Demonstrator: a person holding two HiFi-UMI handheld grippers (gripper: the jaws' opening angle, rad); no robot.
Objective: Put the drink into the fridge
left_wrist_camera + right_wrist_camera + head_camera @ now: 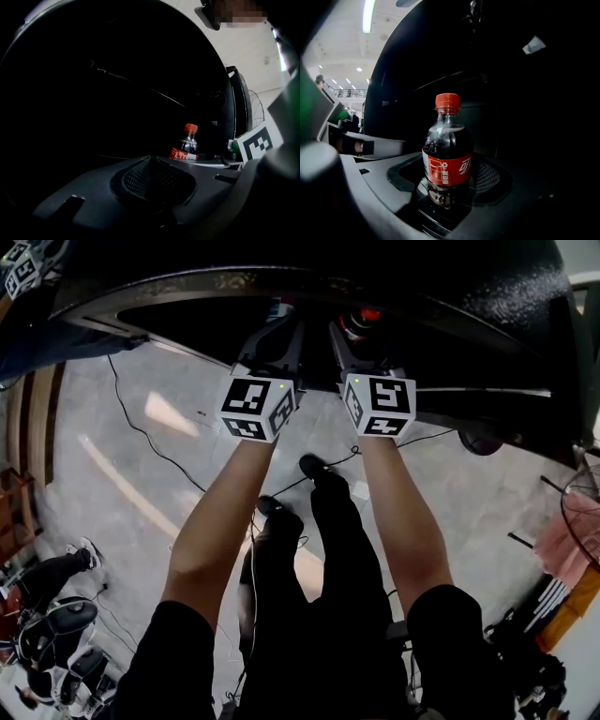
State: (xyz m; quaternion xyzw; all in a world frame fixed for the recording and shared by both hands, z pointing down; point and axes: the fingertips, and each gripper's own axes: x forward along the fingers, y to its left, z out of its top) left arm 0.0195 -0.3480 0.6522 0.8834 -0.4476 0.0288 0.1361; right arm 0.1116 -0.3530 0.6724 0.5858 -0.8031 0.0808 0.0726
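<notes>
The drink is a small cola bottle (447, 154) with a red cap and red label. It stands upright between the jaws of my right gripper (449, 194), which is shut on its lower body. In the head view only the red cap of the bottle (367, 315) shows, just inside the dark opening of the fridge (469, 296). My right gripper (354, 334) and left gripper (281, 324) both reach into that opening side by side. In the left gripper view the mesh pads (152, 180) meet with nothing between them, and the bottle (187, 144) stands to its right.
The fridge interior is very dark, with a faint shelf line (136, 84). The right gripper's marker cube (258, 143) is close on the left gripper's right. Black cables (141, 427) run over the concrete floor below. A fan (581, 512) stands at the right.
</notes>
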